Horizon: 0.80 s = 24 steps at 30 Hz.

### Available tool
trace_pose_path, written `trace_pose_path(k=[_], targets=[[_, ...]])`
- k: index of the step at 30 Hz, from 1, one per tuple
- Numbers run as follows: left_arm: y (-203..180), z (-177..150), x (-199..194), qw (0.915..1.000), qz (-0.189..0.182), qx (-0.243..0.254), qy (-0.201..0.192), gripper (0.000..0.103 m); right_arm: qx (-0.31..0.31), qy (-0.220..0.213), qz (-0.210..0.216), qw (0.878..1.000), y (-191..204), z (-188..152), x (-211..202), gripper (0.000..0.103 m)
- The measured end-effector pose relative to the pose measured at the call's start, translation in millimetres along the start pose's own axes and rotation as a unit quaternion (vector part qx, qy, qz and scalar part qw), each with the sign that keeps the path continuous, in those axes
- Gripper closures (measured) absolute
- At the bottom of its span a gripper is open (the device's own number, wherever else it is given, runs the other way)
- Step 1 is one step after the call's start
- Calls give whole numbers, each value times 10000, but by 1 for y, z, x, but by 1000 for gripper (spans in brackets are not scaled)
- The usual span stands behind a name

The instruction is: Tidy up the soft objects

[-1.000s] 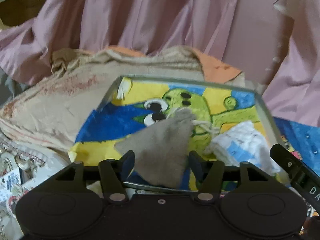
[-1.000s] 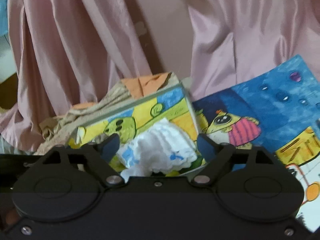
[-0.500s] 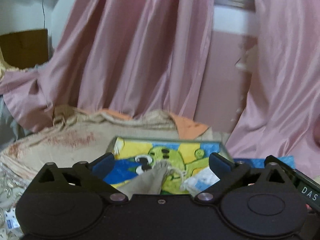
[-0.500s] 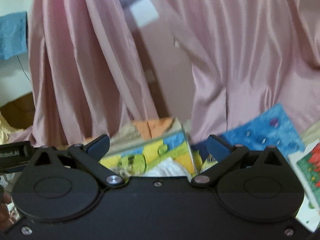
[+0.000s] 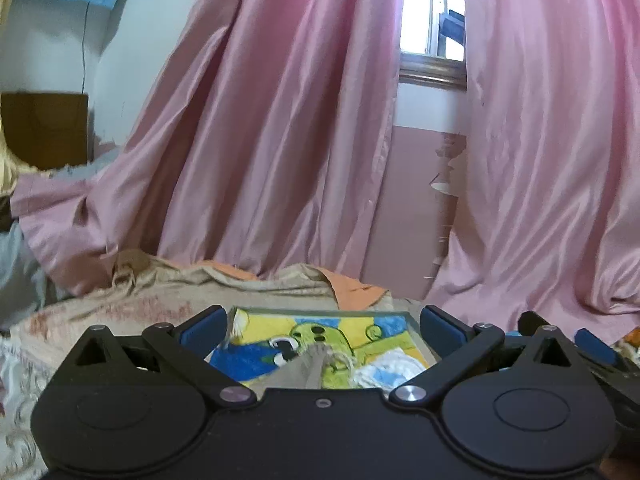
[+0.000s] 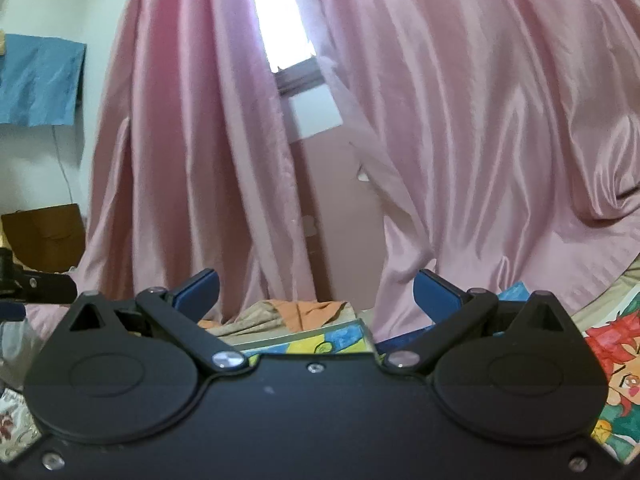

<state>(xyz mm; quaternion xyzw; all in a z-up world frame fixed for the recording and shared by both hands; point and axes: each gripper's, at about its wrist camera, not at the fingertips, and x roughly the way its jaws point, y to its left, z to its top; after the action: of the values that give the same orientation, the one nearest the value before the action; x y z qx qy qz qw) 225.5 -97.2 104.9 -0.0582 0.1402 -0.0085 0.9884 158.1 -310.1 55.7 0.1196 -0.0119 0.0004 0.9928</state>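
A shallow tray lined with a yellow, blue and green cartoon drawing lies on the bed. In it rest a grey drawstring pouch and a white and blue crumpled cloth. My left gripper hangs above and in front of the tray, open wide, with nothing between its blue pads. In the right wrist view only the far corner of the tray shows above the housing. My right gripper is open wide too, empty, pointing at the pink curtain.
Pink curtains and a window fill the background. Beige and orange cloths lie crumpled behind the tray. Colourful drawings lie to the right. A cardboard box stands far left. The other gripper's tip shows at the right.
Both grippers opened wide, let go of the pouch and the white cloth in the tray, then rose, pulled back and tilted up toward the curtains.
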Motion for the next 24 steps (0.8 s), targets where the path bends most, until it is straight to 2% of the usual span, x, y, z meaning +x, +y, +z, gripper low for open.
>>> trace_pose_path(k=[8,14,18,24], targets=[[37,-26,-43,9998,-77,-197,-26,1,-172,55,-83,9998,28,-12,-42,0],[49,-46,-72,9998,-159,73,-47,1,-66,-17,-203,9998,40,-21,-85,0],[56,-63,-88,9995,-228,194,80,1,-95,101,-272,9995,47,-28,-117,0],[70,-90,-105,9989,-248,121,373,1,-141,404,-338,9985,62,-40,-150,0]])
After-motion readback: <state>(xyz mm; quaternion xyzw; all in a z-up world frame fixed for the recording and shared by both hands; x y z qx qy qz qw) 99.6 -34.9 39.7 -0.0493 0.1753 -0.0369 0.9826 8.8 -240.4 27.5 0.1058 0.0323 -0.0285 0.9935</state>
